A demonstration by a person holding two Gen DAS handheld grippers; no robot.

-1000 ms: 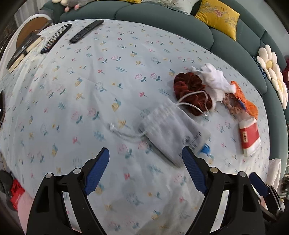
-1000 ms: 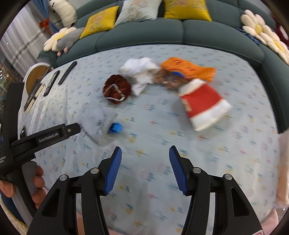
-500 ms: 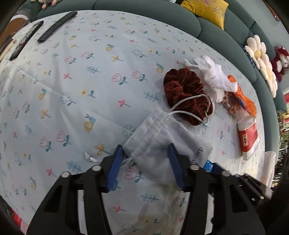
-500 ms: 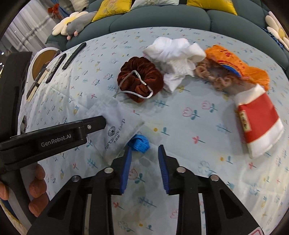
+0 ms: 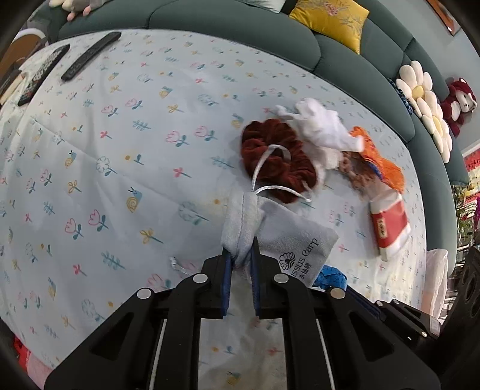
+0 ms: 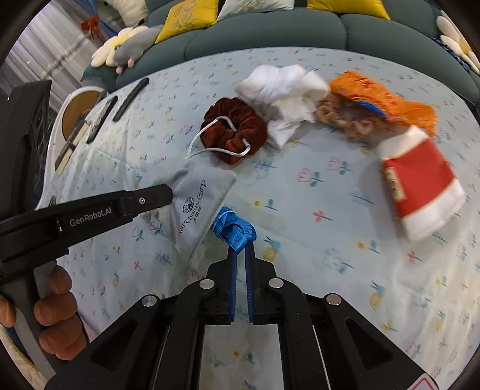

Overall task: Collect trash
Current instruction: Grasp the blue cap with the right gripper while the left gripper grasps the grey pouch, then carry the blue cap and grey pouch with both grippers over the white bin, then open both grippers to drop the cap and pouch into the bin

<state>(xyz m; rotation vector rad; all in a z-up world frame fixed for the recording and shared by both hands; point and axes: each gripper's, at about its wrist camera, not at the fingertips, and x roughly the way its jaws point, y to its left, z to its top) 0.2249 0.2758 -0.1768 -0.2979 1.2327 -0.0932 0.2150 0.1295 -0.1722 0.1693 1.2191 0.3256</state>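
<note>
Pale blue tablecloth (image 5: 126, 126) printed w/ small flowers and snails covers the surface; dark teal padded sofa (image 5: 228, 24) curves behind it w/ yellow cushions.

My left gripper (image 5: 240, 258) has just been closing and now pinches the bunched neck of a grey fabric drawstring pouch (image 5: 288, 240). Pouch carries a flower logo and lettering; I can read "issus Carp" in my left view, plus small characters too small to read. Its long axis runs from the pinched neck toward the lower right in my left view. White cord (image 5: 270, 186) loops from the neck over a dark red velvet scrunchie (image 5: 276, 162).

My right gripper (image 6: 240, 249) has also just been closing; its blue pads now clamp a bundled blue measuring tape (image 6: 234, 226), which has printed numbers and lies just beside the pouch's bottom corner. "GenRobot.AI" reads in white on the left gripper's side in the right view.

Beyond: crumpled white cloth glove (image 6: 285, 90), orange fringed fabric (image 6: 378, 99), and a red-and-white packet (image 6: 420, 192) w/ a small label I can't read. Two black remotes (image 5: 90, 55) lie at the far left.
</note>
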